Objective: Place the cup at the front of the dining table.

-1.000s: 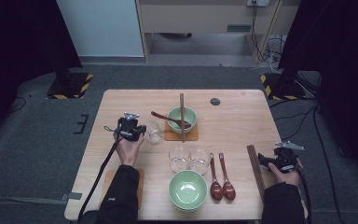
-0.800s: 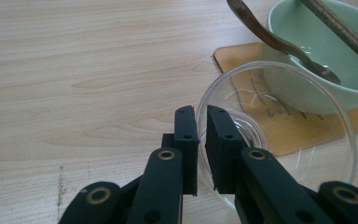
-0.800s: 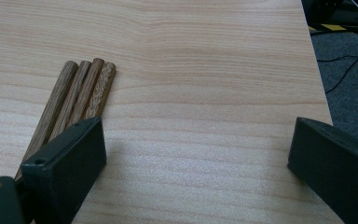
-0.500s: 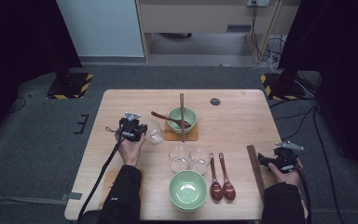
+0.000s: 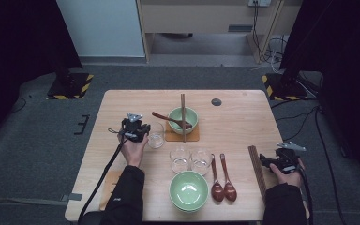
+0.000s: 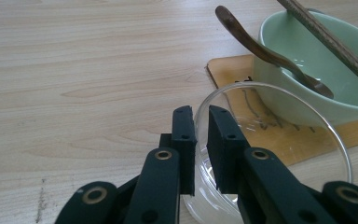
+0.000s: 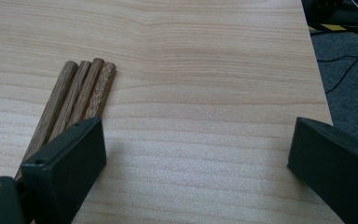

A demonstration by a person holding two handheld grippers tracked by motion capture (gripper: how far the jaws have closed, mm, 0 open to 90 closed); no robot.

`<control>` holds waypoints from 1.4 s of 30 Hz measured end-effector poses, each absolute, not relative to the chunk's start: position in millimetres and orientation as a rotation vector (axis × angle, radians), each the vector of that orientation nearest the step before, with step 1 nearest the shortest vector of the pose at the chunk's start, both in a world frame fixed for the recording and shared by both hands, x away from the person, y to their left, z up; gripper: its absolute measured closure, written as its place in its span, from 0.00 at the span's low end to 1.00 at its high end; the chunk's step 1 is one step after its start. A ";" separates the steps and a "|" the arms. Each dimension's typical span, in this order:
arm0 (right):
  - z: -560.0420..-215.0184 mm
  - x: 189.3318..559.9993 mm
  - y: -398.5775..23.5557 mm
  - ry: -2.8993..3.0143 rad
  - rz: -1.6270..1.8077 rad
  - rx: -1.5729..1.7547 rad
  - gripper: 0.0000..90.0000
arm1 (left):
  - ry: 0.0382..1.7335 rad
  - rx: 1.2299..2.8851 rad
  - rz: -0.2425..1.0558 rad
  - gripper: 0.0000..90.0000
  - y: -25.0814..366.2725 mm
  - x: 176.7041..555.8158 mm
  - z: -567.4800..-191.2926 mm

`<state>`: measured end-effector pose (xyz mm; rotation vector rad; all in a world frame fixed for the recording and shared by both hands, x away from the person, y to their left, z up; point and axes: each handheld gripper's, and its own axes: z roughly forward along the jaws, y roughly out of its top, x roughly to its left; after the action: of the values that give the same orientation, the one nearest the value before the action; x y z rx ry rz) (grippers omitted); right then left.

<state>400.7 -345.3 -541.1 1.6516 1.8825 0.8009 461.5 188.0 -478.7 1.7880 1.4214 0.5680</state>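
A: Where does the left gripper [image 6: 201, 140] sit?

B: At the left side of the wooden table [image 5: 243, 117], on a small clear glass cup [image 6: 279, 154]. Its two black jaws pinch the near wall of the cup, one pad outside the rim, one inside – clamped on the glass, with only the thin wall between them.

A: And the cup itself?

B: It stands upright on the table, just beside an orange-brown coaster [image 6: 303, 135] that carries a pale green bowl [image 6: 317, 79]. A dark wooden spoon [image 6: 265, 51] leans in that bowl, and a wooden chopstick [image 6: 328, 42] lies across its rim. From the high view the gripper [image 5: 133, 129] and the cup [image 5: 156, 136] are left of that bowl [image 5: 183, 120].

A: The right gripper [image 7: 196, 154]?

B: Its jaws stand wide apart over bare tabletop, nothing between them. A bundle of four wooden chopsticks [image 7: 77, 95] lies just beside its left jaw (partly hidden behind it). From above, the right gripper [image 5: 281, 161] rests near the table's right edge.

A: Anything else nearby?

B: Two more glass cups [image 5: 190, 159], a second green bowl [image 5: 188, 190] and two dark red spoons [image 5: 222, 180] – all at the near middle of the table
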 end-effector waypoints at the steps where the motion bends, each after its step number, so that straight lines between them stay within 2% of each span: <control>1: -541.1 400.7 -345.3 1.882 0.801 1.652 0.05 | 1.422 1.788 0.571 0.90 187.9 461.6 -478.7; 20: -541.1 400.7 -345.3 1.882 0.801 1.652 0.05 | 1.428 1.726 0.562 0.88 189.1 467.2 -483.1; 22: -541.1 400.7 -345.3 1.883 0.801 1.652 0.05 | 1.423 1.726 0.549 0.82 189.4 467.3 -483.5; 23: -541.1 400.7 -345.3 1.883 0.801 1.651 0.05 | 1.407 1.715 0.529 0.82 189.9 467.4 -484.3; 24: -541.1 400.7 -345.3 1.882 0.801 1.652 0.05 | 1.391 1.714 0.520 0.74 190.4 467.2 -484.8; 26: -541.1 400.7 -345.3 1.883 0.801 1.651 0.05 | 1.375 1.706 0.511 0.72 190.9 465.8 -484.3; 28: -541.1 400.7 -345.3 1.883 0.801 1.651 0.05 | 1.340 1.681 0.498 0.62 192.5 461.7 -480.6; 42: -541.1 400.7 -345.3 1.882 0.801 1.652 0.05 | 1.171 1.711 0.499 0.44 211.8 416.7 -464.8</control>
<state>400.7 -345.3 -541.1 1.6516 1.8825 0.8007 416.7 211.8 -464.8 1.7111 1.1708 0.4994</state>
